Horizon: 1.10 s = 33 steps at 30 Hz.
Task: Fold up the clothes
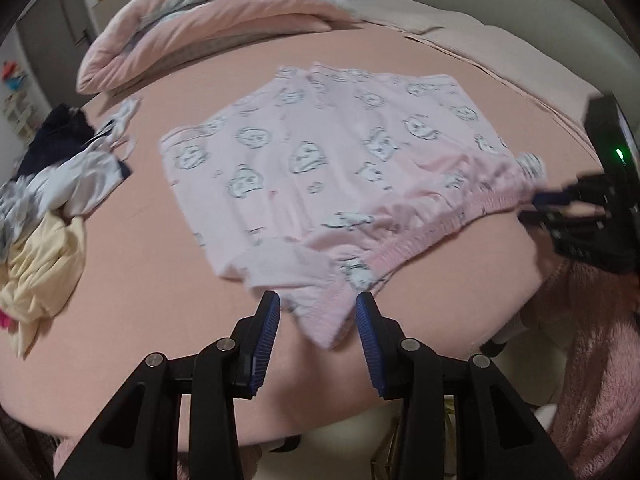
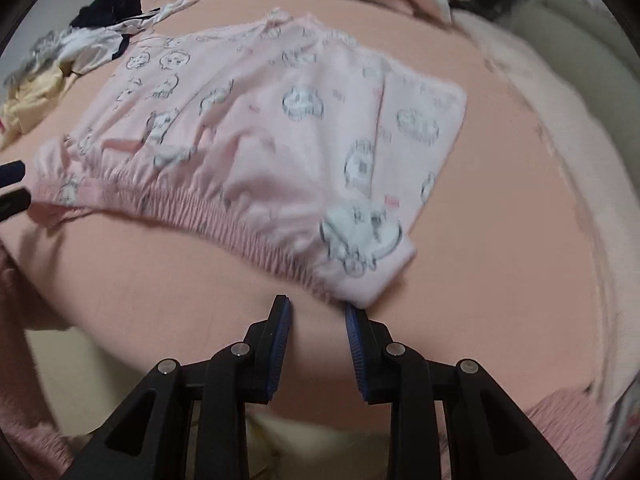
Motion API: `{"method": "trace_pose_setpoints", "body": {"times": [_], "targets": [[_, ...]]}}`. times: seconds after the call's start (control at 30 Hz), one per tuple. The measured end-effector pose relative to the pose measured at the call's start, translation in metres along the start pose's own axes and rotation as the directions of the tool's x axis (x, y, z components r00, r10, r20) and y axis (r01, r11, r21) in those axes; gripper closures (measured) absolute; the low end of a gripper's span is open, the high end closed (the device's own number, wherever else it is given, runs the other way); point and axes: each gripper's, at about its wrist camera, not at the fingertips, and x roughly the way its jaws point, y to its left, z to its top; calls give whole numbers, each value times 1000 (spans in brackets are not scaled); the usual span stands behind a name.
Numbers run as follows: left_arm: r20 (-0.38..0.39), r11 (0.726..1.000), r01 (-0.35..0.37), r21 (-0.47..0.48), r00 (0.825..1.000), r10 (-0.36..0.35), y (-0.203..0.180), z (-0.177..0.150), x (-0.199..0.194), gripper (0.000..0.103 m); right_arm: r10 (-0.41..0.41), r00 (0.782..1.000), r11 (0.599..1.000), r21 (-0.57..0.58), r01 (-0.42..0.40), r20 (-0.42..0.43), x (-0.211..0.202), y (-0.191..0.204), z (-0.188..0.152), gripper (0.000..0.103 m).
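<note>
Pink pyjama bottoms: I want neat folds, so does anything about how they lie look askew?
Yes. The pink pyjama bottoms lie mostly flat on the bed, but the elastic waistband is bunched and curves, and its corner near the left gripper is folded over and rumpled.

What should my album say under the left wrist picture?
Pink printed pyjama bottoms spread on the bed, waistband corner between the left gripper jaws.

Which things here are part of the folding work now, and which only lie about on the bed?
In the job:
- pink printed shorts
- left gripper
- right gripper

Lying about:
- heap of clothes
- folded quilt
- bed sheet, only the surface under the work
</note>
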Motion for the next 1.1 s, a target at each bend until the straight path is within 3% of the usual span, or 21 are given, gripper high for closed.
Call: {"method": "trace_pose_setpoints", "body": {"times": [0.07,0.13,0.33,0.47,0.6,0.8,0.93,1.0,1.03,1.1], "targets": [[-10,999,36,9,999,-36,-2,1,9,67,-47,999,999,-14,47,26,1,4,8,75],[-46,999,-7,39,999,9,-4,3,20,67,-62,997,998,-3,62,42,0,1,13,75],[-88,995,-45,92,995,53,-3,7,40,70,28,995,995,89,-36,96,-9,-22,23,75],[-49,999,-33,-35,998,31,10,32,40,78,81,989,981,165,-101,125,-10,-33,28,75],[-35,984,-39,-174,999,33,28,53,44,78,136,977,949,263,-176,161,-7,-44,35,75],[-68,973,-16,-231,998,0,37,25,36,77,179,978,942,267,-201,107,4,-41,31,75],[-69,947,31,-320,996,-56,37,-1,27,77,184,981,940,279,-195,63,21,-37,26,75],[-47,929,39,-368,997,-60,38,-11,19,74,168,982,949,256,-184,84,23,-32,23,78],[-50,926,27,-376,998,-50,38,-13,19,71,158,983,956,236,-175,89,23,-29,21,91],[-66,930,-8,-368,998,-18,38,-14,22,69,160,983,960,218,-177,89,23,-25,18,97]]}}
